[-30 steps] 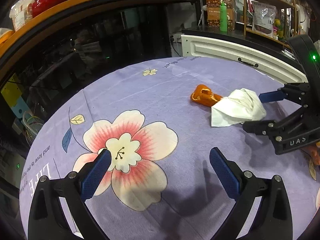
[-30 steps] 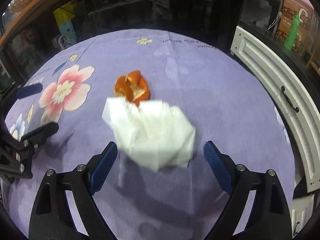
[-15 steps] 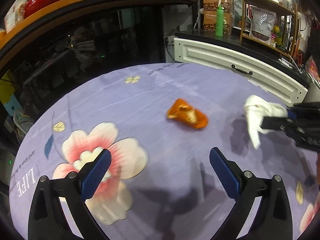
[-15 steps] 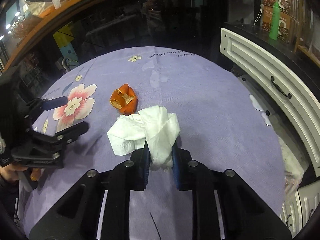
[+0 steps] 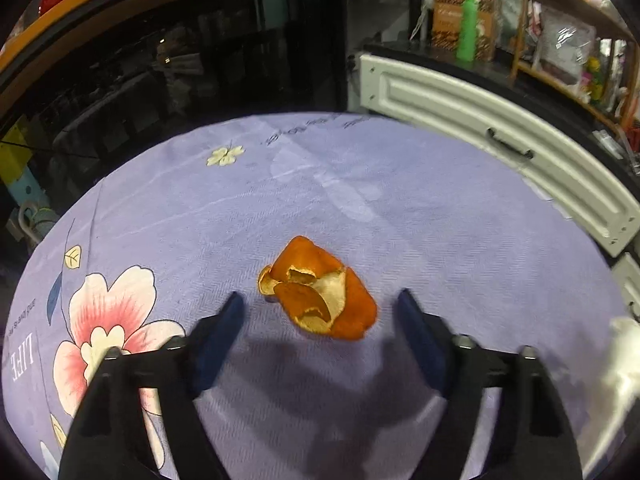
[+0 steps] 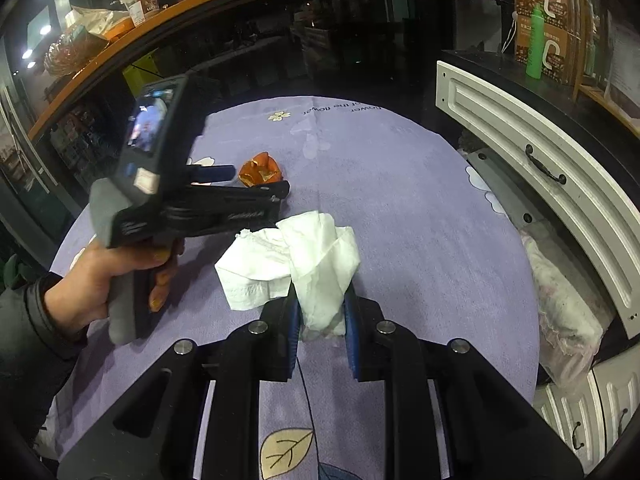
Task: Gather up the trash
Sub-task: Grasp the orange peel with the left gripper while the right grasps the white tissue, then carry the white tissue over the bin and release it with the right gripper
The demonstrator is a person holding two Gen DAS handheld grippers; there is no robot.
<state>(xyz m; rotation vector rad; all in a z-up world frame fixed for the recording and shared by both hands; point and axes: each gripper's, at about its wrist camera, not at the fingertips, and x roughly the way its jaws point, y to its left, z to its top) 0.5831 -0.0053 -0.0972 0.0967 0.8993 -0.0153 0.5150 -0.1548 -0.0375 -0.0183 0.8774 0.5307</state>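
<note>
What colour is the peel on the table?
Orange, with a pale inside; the peel shows best in the left wrist view.

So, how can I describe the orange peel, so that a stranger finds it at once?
Look at the purple flowered tablecloth. Near its middle, between the left gripper's closing jaws, lies the curled orange peel. It alone is orange; the white tissue is clamped in the right gripper.

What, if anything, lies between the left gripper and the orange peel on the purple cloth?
Nothing visible. The orange peel lies on bare purple cloth just ahead of the left gripper, whose jaws are closing with no contact yet. The tissue is off to the side, in the right gripper.
</note>
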